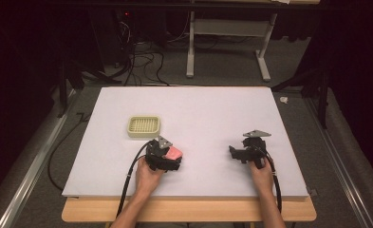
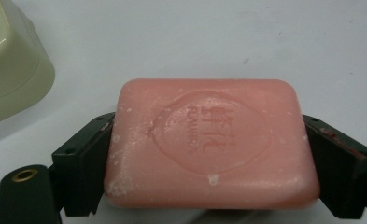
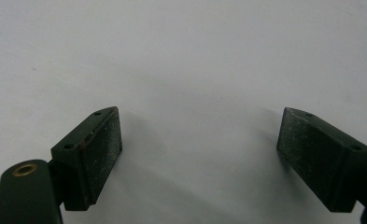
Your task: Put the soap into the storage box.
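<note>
1. High view: the left tongs [image 1: 171, 159] hold a pink rectangular bar of soap [image 1: 174, 153] near the front edge of the white worktop [image 1: 208, 109], left of its middle. The pale green plastic soap dish with a slotted grid top [image 1: 144, 126] stands just beyond, toward the far left corner, apart from the bar. The right tongs [image 1: 233, 153] rest toward the front right and carry nothing. Judging from this, the bar is bound for the dish; a carry that runs too low could knock the dish's rim and push the light dish across the worktop.

2. Left gripper view: the two black jaws press the bar's short ends, one on each side, closed onto it. The soap is smooth and waxy, with rounded corners, an oval stamped emblem with lettering on top, and whitish flecks and scuffs. Such a slick surface, I judge, could let the bar slide out or swivel if the squeeze slackens or the hand tilts. A corner of the dish [image 2: 13, 74] sits at upper left.

3. Right gripper view: the jaws stand wide apart over bare worktop [image 3: 195, 60], gripping nothing.
</note>
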